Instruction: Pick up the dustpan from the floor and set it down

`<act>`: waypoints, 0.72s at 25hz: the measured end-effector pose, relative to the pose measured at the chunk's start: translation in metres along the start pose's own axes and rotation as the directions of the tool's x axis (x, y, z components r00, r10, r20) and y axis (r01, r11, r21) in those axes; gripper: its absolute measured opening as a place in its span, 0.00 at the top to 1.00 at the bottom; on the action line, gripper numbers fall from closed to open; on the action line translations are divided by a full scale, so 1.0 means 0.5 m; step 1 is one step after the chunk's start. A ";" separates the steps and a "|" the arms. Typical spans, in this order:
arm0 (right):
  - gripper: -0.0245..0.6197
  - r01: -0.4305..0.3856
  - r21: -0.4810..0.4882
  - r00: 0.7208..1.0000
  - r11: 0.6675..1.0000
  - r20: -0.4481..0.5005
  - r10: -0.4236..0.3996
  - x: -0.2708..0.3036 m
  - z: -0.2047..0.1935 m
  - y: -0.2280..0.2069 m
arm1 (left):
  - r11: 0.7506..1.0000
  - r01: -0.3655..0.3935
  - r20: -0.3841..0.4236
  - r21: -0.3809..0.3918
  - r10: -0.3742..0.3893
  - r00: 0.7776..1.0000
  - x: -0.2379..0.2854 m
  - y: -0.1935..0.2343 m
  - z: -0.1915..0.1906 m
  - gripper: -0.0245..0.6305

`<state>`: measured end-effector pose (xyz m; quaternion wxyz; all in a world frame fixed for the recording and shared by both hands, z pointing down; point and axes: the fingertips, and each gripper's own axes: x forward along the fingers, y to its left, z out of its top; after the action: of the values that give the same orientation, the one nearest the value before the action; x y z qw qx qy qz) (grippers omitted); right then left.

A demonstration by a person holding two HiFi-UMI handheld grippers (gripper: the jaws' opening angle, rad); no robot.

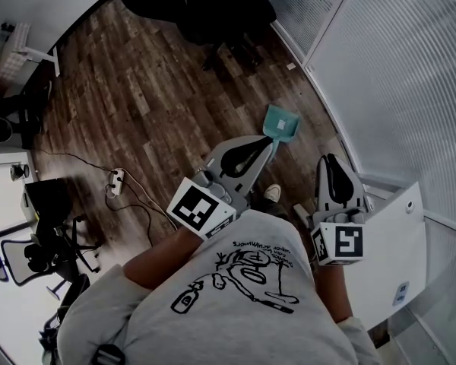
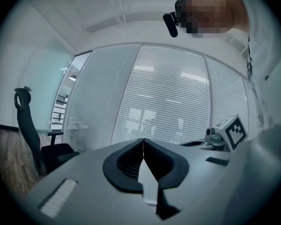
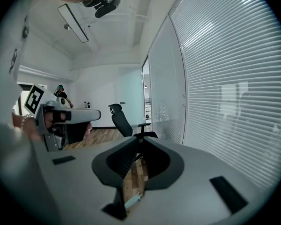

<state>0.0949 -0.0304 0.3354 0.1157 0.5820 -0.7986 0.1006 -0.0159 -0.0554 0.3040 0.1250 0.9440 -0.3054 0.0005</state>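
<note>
A teal dustpan (image 1: pixel 281 122) lies on the wooden floor (image 1: pixel 152 105) close to the glass wall. My left gripper (image 1: pixel 270 144) is held well above the floor, its tip pointing toward the dustpan in the head view. Its jaws meet with nothing between them (image 2: pixel 143 140). My right gripper (image 1: pixel 330 159) is to the right of it, beside the glass wall, also shut and empty (image 3: pixel 139 142). Each gripper shows in the other's view: the left gripper's body (image 3: pixel 61 116) and the right gripper's marker cube (image 2: pixel 233 131).
Black office chairs (image 1: pixel 220 10) stand at the far end of the floor, another chair (image 1: pixel 38 253) at lower left. A power strip with cables (image 1: pixel 116 179) lies left of me. A glass wall with blinds (image 1: pixel 395 74) runs along the right, with a white panel (image 1: pixel 391 242) by it.
</note>
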 end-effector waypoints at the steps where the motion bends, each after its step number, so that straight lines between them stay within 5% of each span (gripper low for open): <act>1: 0.95 -0.002 0.003 1.000 1.000 -0.011 0.002 0.006 -0.011 -0.001 | 1.000 -0.002 -0.001 -0.002 0.002 1.000 0.001 0.002 -0.001 0.96; 18: 0.84 -0.062 0.094 0.975 0.994 -0.205 0.080 0.080 -0.249 0.014 | 1.000 -0.023 -0.004 -0.013 0.023 1.000 0.000 0.014 -0.010 0.96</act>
<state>0.0850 -0.0278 0.4659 0.1697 0.5439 -0.7971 0.1999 -0.0197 -0.0597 0.3107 0.1317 0.9396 -0.3159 0.0020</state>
